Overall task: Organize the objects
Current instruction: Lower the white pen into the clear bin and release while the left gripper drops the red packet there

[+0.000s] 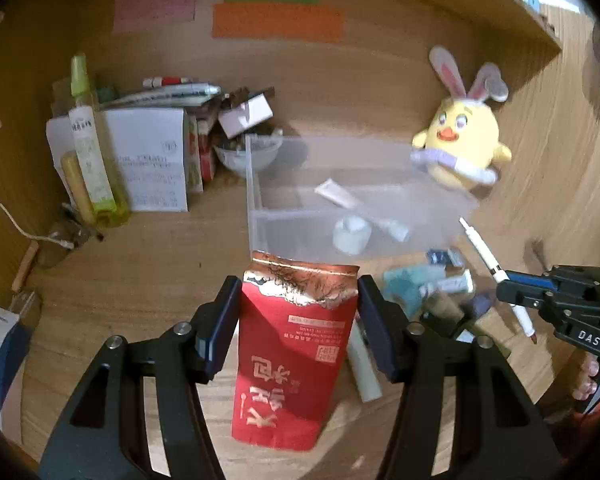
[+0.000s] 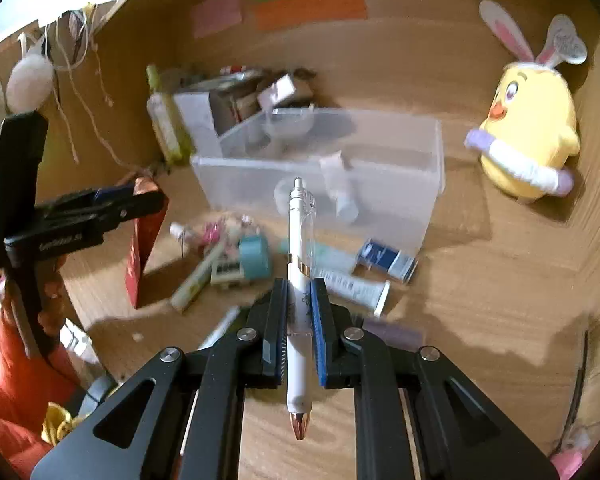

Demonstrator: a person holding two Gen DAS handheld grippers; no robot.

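Left gripper (image 1: 298, 320) pinching a red pouch (image 1: 292, 356) by its sides, lifted off the wooden desk (image 1: 140, 272). Right gripper (image 2: 299, 320) pressed together on a white pen (image 2: 299, 280), tip toward the camera. Just beyond both, a clear bin (image 2: 380, 184) holding small tubes. Loose clutter (image 2: 236, 256) before it; yellow plush (image 2: 528, 136) to the right.
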